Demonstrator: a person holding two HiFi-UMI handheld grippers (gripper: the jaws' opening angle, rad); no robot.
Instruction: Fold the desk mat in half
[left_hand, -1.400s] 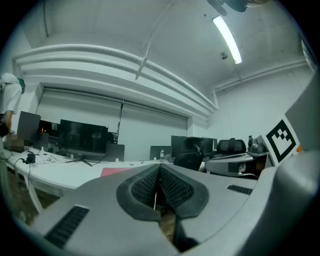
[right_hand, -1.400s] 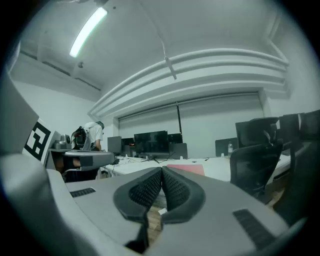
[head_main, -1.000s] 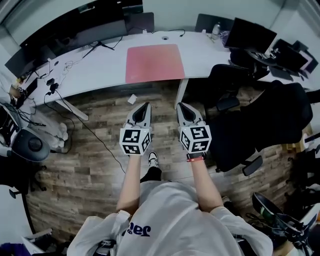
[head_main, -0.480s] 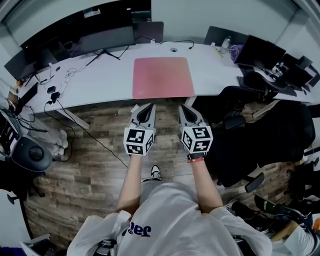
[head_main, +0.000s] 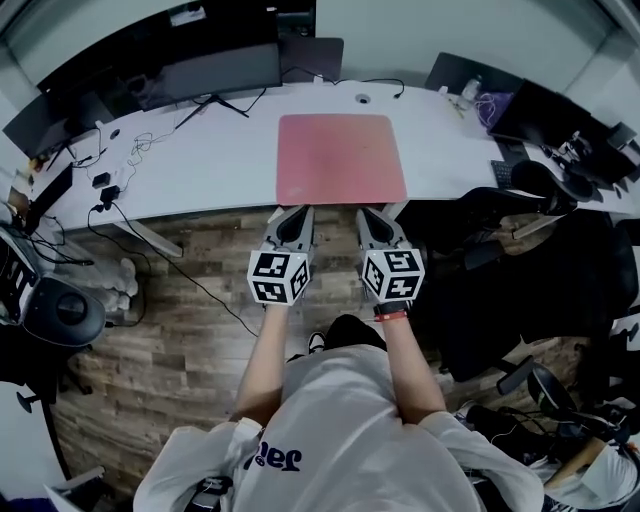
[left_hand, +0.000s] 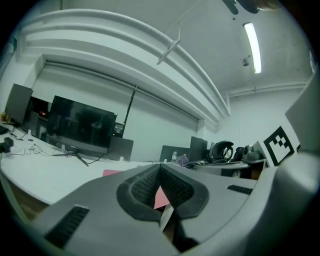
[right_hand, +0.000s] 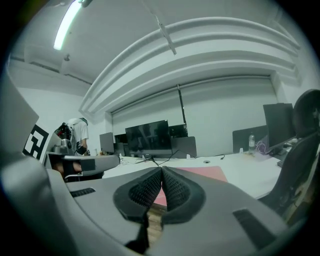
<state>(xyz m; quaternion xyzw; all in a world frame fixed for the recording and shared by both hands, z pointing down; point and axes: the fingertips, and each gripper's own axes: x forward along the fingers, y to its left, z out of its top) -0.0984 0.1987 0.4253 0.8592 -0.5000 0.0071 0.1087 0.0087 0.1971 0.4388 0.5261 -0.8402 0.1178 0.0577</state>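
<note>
Both grippers are held side by side above the wooden floor (head_main: 180, 310), and each is empty. The left gripper (head_main: 302, 213) has its 2 jaws pressed together, pad against pad, with nothing between them. The right gripper (head_main: 366, 213) is the same, jaws closed tight on nothing. The pink desk mat (head_main: 340, 158) lies flat and unfolded on the white counter (head_main: 200, 160), straight ahead of both grippers. Its near edge runs along the counter's front edge, just beyond the 2 sets of tips. The left gripper lines up with the mat's near left corner and the right gripper with its near right part; neither touches it. Past the mat, ahead and to the left of the left gripper, a dark monitor (head_main: 215, 72) stands at the counter's far side. A black office chair (head_main: 530, 260) stands to the right of the right gripper.
</note>
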